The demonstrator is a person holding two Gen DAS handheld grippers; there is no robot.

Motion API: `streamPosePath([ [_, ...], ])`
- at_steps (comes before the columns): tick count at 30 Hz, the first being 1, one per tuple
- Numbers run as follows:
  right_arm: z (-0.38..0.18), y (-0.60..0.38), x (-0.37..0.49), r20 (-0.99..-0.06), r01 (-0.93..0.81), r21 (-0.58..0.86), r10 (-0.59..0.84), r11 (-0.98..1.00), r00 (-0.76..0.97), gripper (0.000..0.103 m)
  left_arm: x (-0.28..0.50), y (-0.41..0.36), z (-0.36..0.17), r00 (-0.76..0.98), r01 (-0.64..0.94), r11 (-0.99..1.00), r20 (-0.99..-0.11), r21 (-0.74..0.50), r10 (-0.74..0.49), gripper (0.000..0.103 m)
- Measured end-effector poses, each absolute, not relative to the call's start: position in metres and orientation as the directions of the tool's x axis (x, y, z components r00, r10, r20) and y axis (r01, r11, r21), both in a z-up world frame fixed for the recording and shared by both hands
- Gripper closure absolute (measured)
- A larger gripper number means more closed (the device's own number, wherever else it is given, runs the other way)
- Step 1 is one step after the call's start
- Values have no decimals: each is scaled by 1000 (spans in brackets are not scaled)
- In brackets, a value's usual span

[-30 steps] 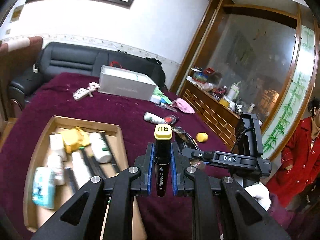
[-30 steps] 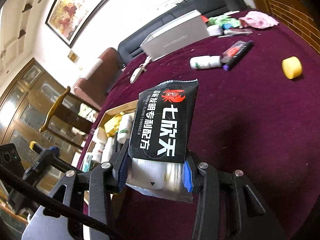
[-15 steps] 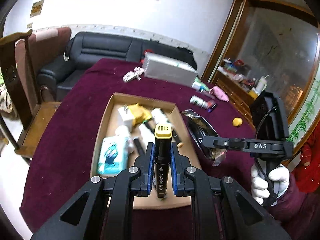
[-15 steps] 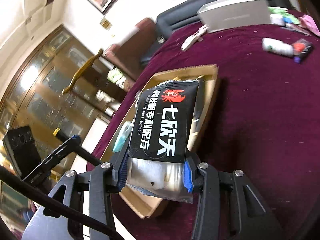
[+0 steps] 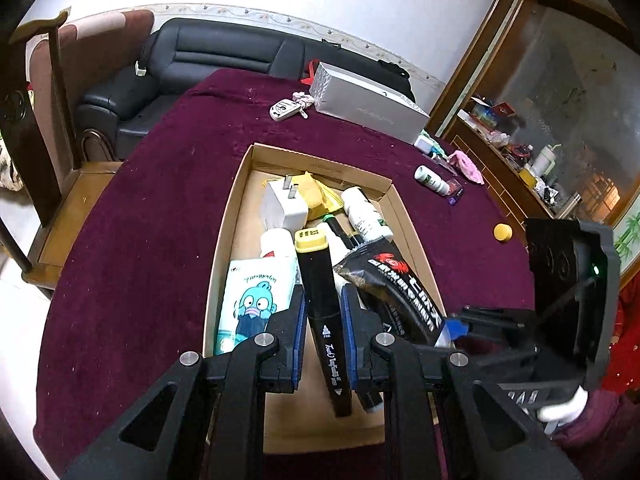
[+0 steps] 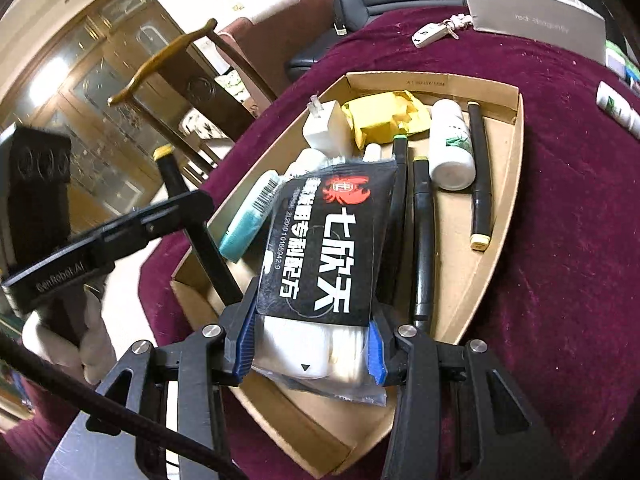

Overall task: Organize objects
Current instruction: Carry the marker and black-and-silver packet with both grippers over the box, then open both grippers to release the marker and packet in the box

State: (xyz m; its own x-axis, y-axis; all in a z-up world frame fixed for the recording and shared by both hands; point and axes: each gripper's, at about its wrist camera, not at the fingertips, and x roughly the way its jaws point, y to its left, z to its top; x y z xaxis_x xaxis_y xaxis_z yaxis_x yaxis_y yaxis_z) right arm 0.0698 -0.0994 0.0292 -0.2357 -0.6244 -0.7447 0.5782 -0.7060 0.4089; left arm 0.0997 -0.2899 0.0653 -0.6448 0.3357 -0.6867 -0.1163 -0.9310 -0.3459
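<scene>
My left gripper (image 5: 322, 312) is shut on a black marker with a yellow cap (image 5: 320, 296), held over the near end of the cardboard tray (image 5: 240, 176). My right gripper (image 6: 312, 344) is shut on a black sachet with a red crab logo (image 6: 328, 240), held over the same tray (image 6: 516, 148). The sachet also shows in the left wrist view (image 5: 396, 284), just right of the marker. The tray holds a white plug (image 5: 286, 206), a yellow packet (image 6: 384, 116), a white bottle (image 6: 452, 144), several markers and a cartoon tissue pack (image 5: 252, 300).
On the maroon tablecloth (image 5: 160, 208) lie a grey box (image 5: 368, 104), a key fob (image 5: 285, 110), a small white bottle (image 5: 431, 179) and a yellow cap (image 5: 502, 233). A wooden chair (image 6: 188, 68) and a black sofa (image 5: 208, 56) stand beyond the table's edge.
Both grippers have come down closer over the tray, each still shut on its item. The sachet now hangs right beside the marker above the tray's contents.
</scene>
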Motion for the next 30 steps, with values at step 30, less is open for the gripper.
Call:
streamPosePath([
  [30,75,-28,86,-701,498,189,-472,-846,-535,54,127,-244,124,-732,-158,-921,-583,-357,352,73],
])
